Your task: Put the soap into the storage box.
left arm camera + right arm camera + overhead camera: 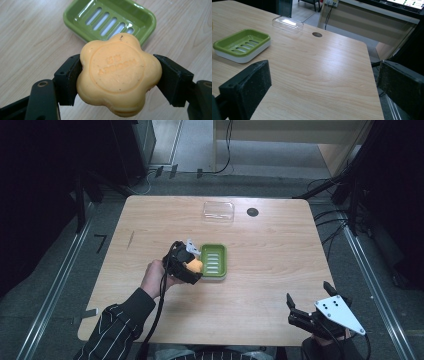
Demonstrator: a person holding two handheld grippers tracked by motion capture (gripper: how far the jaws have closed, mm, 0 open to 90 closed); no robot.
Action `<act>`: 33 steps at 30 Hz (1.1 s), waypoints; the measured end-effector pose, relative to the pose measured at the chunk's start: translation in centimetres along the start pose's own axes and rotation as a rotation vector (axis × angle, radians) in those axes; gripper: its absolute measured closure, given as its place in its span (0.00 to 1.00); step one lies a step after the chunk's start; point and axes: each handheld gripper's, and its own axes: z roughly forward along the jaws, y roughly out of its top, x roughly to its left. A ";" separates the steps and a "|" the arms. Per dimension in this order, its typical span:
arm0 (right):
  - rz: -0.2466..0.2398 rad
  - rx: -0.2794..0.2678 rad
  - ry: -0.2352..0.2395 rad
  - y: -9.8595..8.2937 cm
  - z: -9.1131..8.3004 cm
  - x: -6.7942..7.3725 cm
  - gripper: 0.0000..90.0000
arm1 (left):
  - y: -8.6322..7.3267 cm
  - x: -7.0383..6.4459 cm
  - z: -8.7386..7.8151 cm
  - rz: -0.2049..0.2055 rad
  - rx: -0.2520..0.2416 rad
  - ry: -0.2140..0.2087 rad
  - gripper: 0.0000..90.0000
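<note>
An orange flower-shaped soap bar sits clamped between the jaws of my left gripper. In the high view that left gripper hovers just left of a green slotted soap dish, with the soap at its tip. The dish lies empty just beyond the soap, and it shows at the left of the right gripper view as the dish. My right gripper rests at the table's near right corner, jaws wide apart with nothing between them.
A clear plastic lid lies upside down near the table's far edge, beside a round dark cable hole. The wooden table ends close to the right gripper. Cables and dark stands surround the table on the floor.
</note>
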 end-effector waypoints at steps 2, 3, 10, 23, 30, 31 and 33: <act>-0.002 -0.001 -0.001 0.0 0.0 0.0 0.00 | 0.4 0.1 0.2 0.006 -0.005 -0.003 0.30; -0.002 -0.001 -0.001 0.0 0.0 0.0 0.00 | 0.7 0.0 0.3 0.006 -0.008 -0.004 0.30; -0.002 -0.002 -0.002 0.0 0.0 0.0 0.00 | 1.4 0.0 0.7 0.000 -0.026 -0.005 0.30; -0.003 -0.002 -0.002 0.0 0.0 0.0 0.00 | 2.6 0.2 1.6 0.020 -0.023 -0.011 0.30; 0.001 0.000 0.000 0.0 0.0 0.0 0.00 | 3.2 0.1 2.1 0.033 -0.027 -0.016 0.30; 0.000 -0.002 -0.001 0.0 0.0 0.0 0.00 | 3.5 0.1 2.3 0.034 -0.026 -0.019 0.30; -0.002 -0.003 -0.002 0.0 0.0 0.0 0.00 | 3.6 0.1 2.4 0.031 -0.028 -0.018 0.30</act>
